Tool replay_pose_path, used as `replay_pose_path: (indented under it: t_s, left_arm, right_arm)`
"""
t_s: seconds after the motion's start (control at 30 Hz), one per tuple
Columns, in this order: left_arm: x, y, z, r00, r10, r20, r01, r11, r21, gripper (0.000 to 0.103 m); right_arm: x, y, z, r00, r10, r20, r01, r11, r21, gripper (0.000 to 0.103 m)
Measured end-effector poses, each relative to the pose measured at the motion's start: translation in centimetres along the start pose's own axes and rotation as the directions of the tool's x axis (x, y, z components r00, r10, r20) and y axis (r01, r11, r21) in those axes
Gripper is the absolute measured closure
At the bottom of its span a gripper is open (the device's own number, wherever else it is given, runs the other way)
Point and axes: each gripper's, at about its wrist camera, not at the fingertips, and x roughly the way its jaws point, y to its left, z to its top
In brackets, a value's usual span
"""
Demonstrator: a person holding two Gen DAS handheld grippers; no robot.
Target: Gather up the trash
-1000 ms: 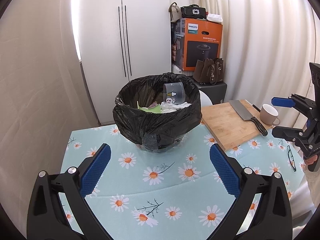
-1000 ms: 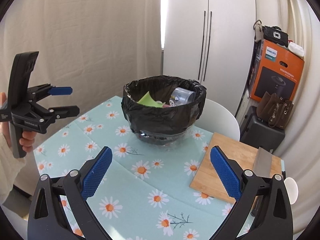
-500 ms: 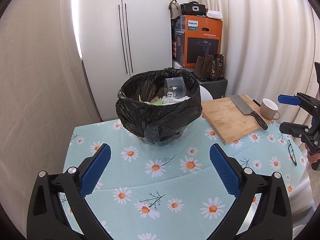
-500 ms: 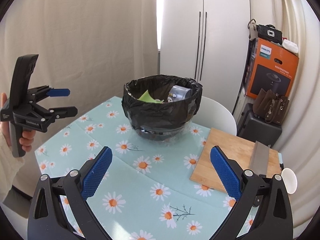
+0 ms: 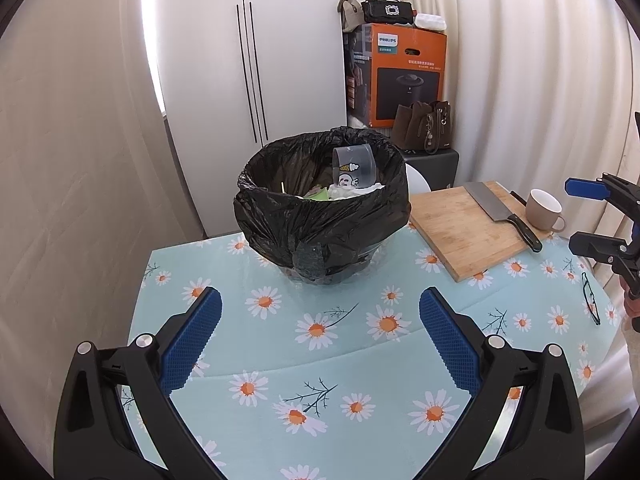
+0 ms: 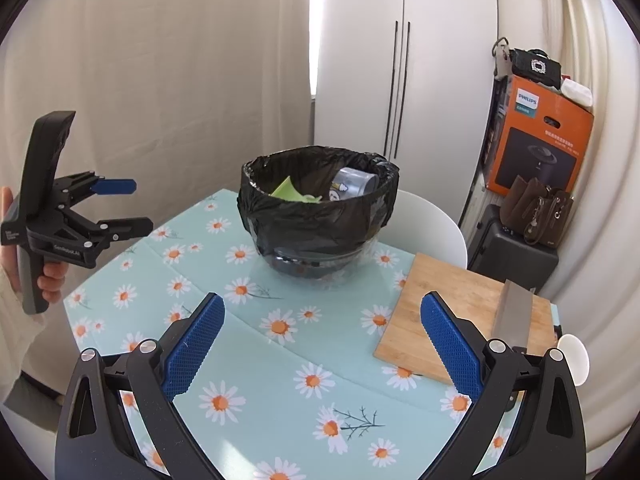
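Left wrist view: the left hand-held gripper (image 5: 320, 332) is wide open and holds nothing. It hangs over a bare part of the surface (image 5: 360, 364), which has a blue daisy cloth. The cloth's left edge sits at 9 o'clock, close to a curtain. There is open room between the blue fingers (image 5: 192, 336) and the trash bin (image 5: 320, 216) at 12 o'clock. The bin has a black bag folded over its rim. Inside are a clear cup (image 5: 354, 166), green paper and white scraps. A cutting board (image 5: 468, 228) lies at 2 o'clock with a knife (image 5: 502, 212) on it and a mug (image 5: 542, 210) just beside it. Glasses (image 5: 590, 298) lie near the right edge. The right hand-held gripper (image 5: 588, 216) is at 3 o'clock, open and empty. In the right wrist view its fingers (image 6: 448, 344) are spread wide over the cloth.
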Motion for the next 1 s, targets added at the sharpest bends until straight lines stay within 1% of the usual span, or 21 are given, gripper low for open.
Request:
replay_pose_path:
  t_s: [0.37,0.53,0.83,1.0]
  left_arm:
    - [0.1,0.5,0.3,1.0,-0.015,0.01,0.015,1.0,0.002,0.006]
    - [0.1,0.7,0.3,0.999,-0.033,0.005,0.033,0.999,0.001,0.006]
    - [0.0,1.4,0.1,1.0,-0.025,-0.002,0.025,1.0,0.002,0.006]
    - [0.2,2.4,0.0,0.998,-0.056,0.0,0.056,0.998,-0.038,0.006]
  right_arm:
    - [0.2,0.1,0.0,1.0,-0.011,-0.004,0.011,1.0,-0.008,0.009]
    - [0.2,0.3,0.0,1.0,-0.015,-0.006,0.015,1.0,-0.009,0.009]
    - [0.7,0.6,0.1,1.0,-0.01,-0.012,0.009,1.0,-0.012,0.009]
    - [1.1,0.5,0.0,1.0,-0.015,-0.017,0.015,1.0,-0.004,0.009]
